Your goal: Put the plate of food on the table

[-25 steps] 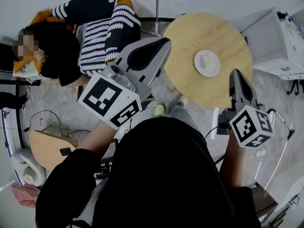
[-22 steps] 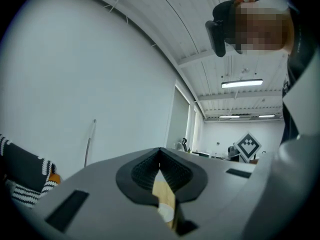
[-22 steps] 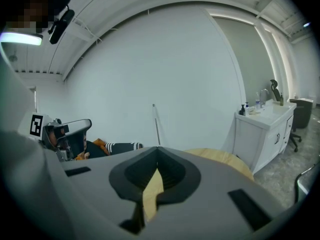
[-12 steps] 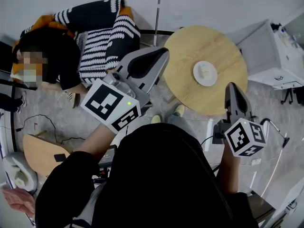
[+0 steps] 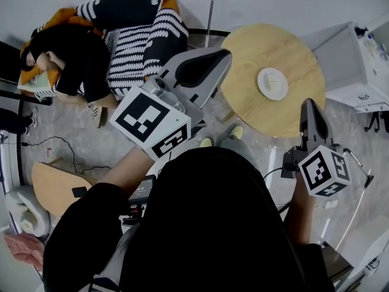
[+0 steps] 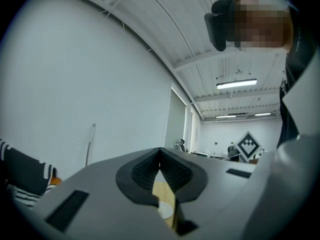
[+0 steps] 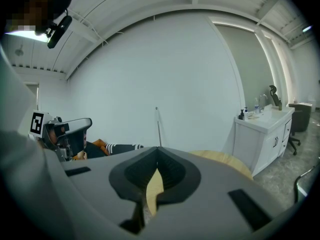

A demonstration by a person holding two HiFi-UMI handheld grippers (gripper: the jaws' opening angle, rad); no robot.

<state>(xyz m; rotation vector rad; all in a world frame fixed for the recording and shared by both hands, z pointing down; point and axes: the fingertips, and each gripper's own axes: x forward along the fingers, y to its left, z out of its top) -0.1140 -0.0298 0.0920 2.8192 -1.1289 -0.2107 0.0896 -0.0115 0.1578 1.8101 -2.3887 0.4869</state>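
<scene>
A white plate (image 5: pixel 272 83) with a small pale piece of food rests on the round wooden table (image 5: pixel 255 47), right of its centre. My left gripper (image 5: pixel 225 55) is held in the air left of the table, shut and with nothing in it. My right gripper (image 5: pixel 308 102) hovers just off the table's near edge, also shut and empty. In the left gripper view the closed jaws of that gripper (image 6: pixel 160 151) leave a slit that shows the plate (image 6: pixel 164 210). In the right gripper view the right gripper (image 7: pixel 158 161) points toward the table (image 7: pixel 220 159).
A person in a striped sweater (image 5: pixel 134 35) lies on the floor left of the table. A white cabinet (image 5: pixel 355 62) stands at the right. A thin pole (image 5: pixel 211 5) leans on the wall behind. A wooden board (image 5: pixel 51 187) and cables lie on the floor at lower left.
Both grippers stay shut and raised, drifting only slightly as the head view shifts. The plate has not moved on the table. The person on the floor has shifted a little.
</scene>
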